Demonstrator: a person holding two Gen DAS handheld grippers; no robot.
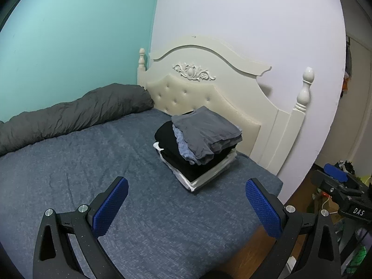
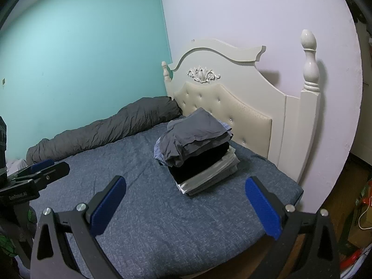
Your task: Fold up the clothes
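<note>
A stack of folded clothes (image 1: 197, 144) sits on the blue bed (image 1: 93, 162) near the headboard, with a grey garment on top, then blue checked, black and white layers. It also shows in the right wrist view (image 2: 197, 148). My left gripper (image 1: 186, 200) is open and empty, held above the bed short of the stack. My right gripper (image 2: 186, 200) is open and empty, also short of the stack. The right gripper shows at the right edge of the left wrist view (image 1: 337, 183), and the left gripper at the left edge of the right wrist view (image 2: 41, 174).
A rolled dark grey duvet (image 1: 69, 114) lies along the teal wall. A cream headboard (image 1: 209, 86) stands behind the stack. The bed's right edge (image 1: 267, 186) drops to a wooden floor with clutter (image 1: 348, 209).
</note>
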